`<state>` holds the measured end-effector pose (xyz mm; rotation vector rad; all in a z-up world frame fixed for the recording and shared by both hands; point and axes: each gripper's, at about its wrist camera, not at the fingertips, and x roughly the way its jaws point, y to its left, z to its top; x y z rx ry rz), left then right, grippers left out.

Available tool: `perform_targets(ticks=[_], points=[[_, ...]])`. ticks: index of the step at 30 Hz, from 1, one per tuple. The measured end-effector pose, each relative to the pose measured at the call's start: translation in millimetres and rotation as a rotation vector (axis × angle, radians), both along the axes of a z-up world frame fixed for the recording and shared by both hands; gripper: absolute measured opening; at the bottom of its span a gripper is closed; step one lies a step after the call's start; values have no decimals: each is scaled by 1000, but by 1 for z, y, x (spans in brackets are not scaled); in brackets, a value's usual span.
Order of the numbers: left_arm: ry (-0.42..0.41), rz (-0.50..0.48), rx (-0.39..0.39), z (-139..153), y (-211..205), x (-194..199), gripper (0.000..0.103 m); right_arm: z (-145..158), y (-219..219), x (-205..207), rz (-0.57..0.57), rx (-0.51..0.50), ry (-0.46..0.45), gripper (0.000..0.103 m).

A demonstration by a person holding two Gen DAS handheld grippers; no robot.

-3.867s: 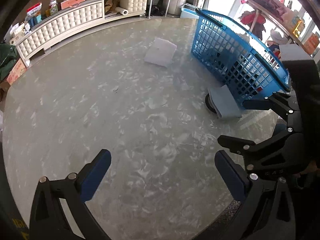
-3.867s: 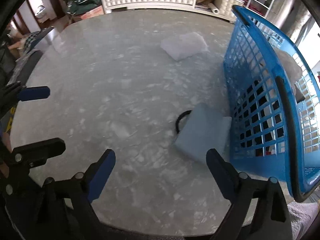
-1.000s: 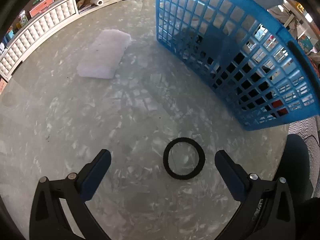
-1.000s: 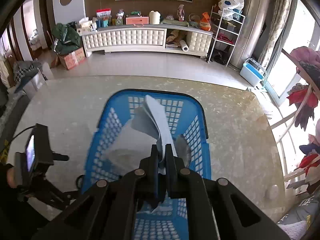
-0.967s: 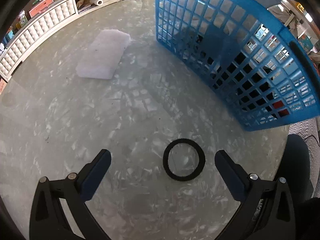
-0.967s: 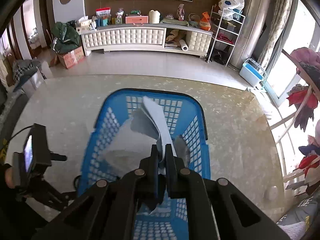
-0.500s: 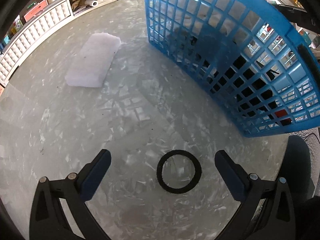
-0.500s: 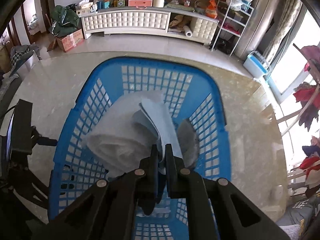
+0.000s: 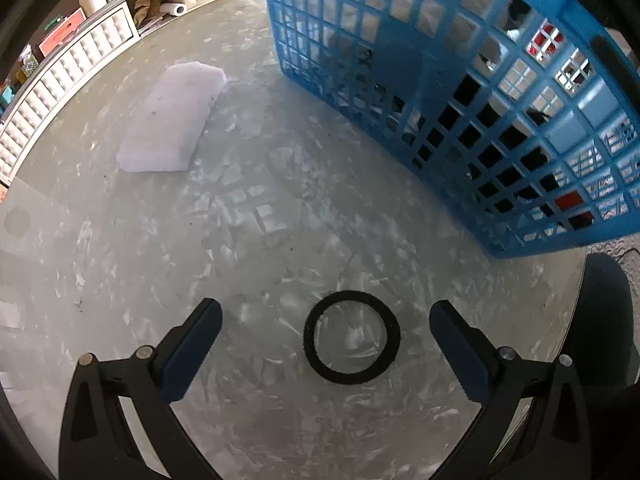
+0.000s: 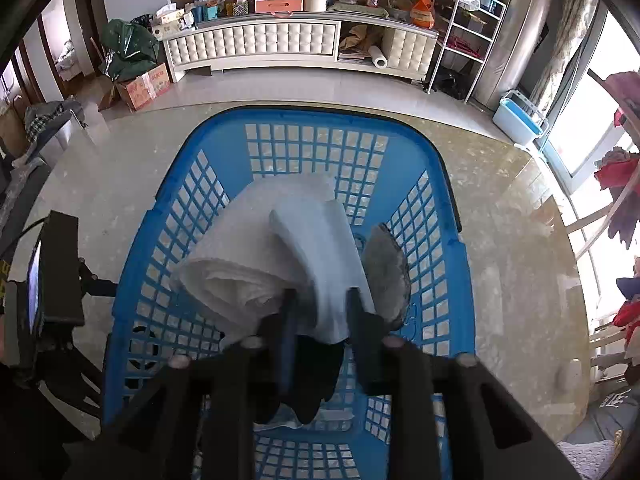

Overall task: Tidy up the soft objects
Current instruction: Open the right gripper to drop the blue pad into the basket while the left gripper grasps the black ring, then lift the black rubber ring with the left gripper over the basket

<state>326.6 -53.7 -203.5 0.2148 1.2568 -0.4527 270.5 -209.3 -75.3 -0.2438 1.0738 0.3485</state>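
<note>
A blue plastic basket (image 10: 436,184) stands on the marble table and also fills the upper right of the left wrist view (image 9: 480,80). My right gripper (image 10: 320,300) hangs over the basket with its jaws parted around a pale blue folded cloth (image 10: 320,248), which lies on a white towel (image 10: 240,252) inside. A grey soft piece (image 10: 386,268) lies beside them. My left gripper (image 9: 326,320) is open and empty, low over the table. A white foam pad (image 9: 172,120) lies on the table, far left of the basket.
A black ring (image 9: 352,342) lies on the table between my left fingers. The table's round edge (image 9: 576,280) runs close on the right. A white cabinet (image 10: 280,46) and a metal rack (image 10: 468,20) stand across the room.
My right jaws have parted from shut, loosening the pale blue cloth, which has dropped lower onto the white towel in the basket. My left gripper has drifted slightly toward the basket.
</note>
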Motion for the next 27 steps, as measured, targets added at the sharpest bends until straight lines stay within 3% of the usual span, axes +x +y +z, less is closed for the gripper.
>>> perform_targets(ticks=[2, 4, 10, 13, 15, 17, 27], points=[[1, -12, 13, -2, -3, -3, 102, 0, -2, 0, -5, 9, 3, 40], [-5, -20, 31, -2, -4, -5, 99, 1, -6, 1, -14, 23, 9, 57], [-22, -22, 59, -2, -7, -13, 84, 7, -15, 1, -46, 64, 17, 92], [-29, -13, 71, -1, -1, -13, 74, 10, -20, -1, -55, 74, 19, 95], [-28, -10, 74, 0, 2, -14, 56, 12, -25, -4, -64, 83, 20, 97], [-28, -13, 74, 6, 0, -19, 48, 13, -27, -6, -67, 103, 26, 97], [-3, 24, 50, 24, 1, -35, 42, 30, -41, -24, -87, 146, 7, 103]])
